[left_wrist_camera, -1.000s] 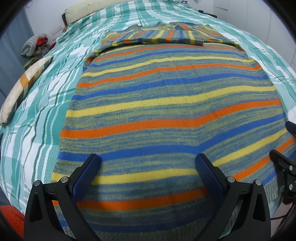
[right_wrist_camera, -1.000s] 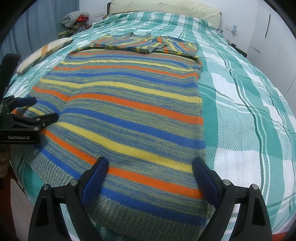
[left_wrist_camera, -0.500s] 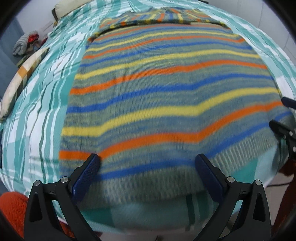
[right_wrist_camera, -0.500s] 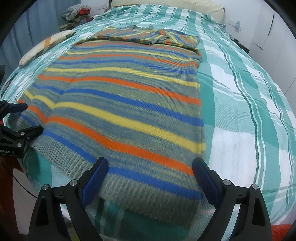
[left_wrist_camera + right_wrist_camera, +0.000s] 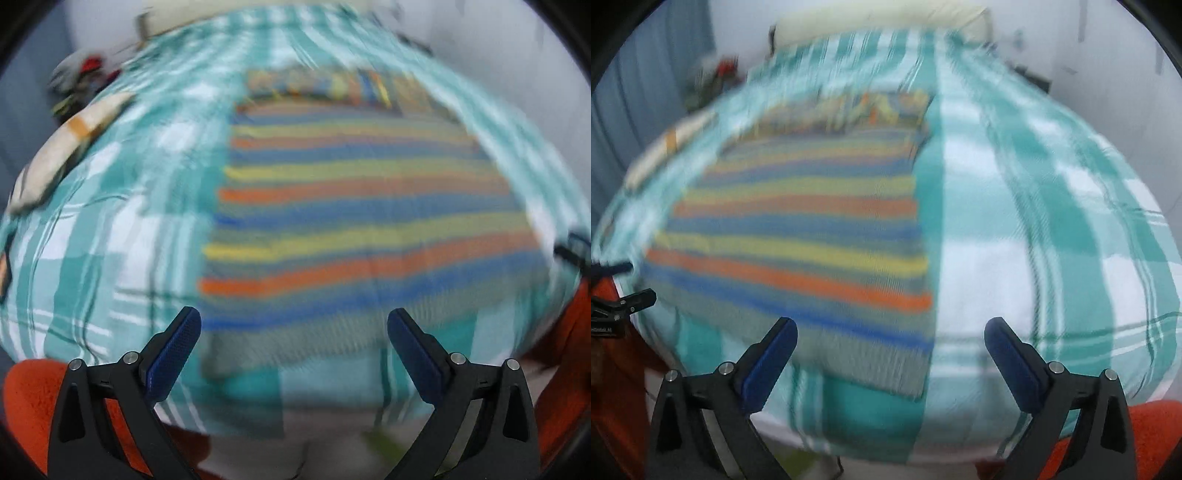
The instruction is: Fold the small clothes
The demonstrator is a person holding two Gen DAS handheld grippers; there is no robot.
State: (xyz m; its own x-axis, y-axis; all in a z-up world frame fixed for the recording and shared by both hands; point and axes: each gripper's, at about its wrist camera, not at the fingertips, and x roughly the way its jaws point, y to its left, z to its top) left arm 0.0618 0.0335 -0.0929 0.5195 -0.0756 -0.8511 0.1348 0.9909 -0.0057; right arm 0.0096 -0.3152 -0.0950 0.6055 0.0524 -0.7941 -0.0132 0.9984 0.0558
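A striped knitted sweater (image 5: 354, 206) in blue, yellow, orange and grey lies flat on the bed, its sleeves folded across the far end; it appears again in the right wrist view (image 5: 798, 240). Both views are blurred by motion. My left gripper (image 5: 293, 332) hangs open above the sweater's ribbed hem near the bed's front edge, nothing between its blue pads. My right gripper (image 5: 890, 341) is over the hem's right corner, its jaws opening wide and holding nothing. The left gripper's tips (image 5: 624, 299) show at the left edge of the right wrist view.
The bed carries a teal and white plaid cover (image 5: 1052, 229). A cream pillow with an orange band (image 5: 70, 147) lies at its left side, a pile of clothes (image 5: 85, 81) behind it. Orange fabric (image 5: 29, 402) shows below both grippers. White walls rise at the right.
Both grippers have pulled back and risen away from the sweater, so the hem and the bed's front edge now show. The right jaws stand slightly wider.
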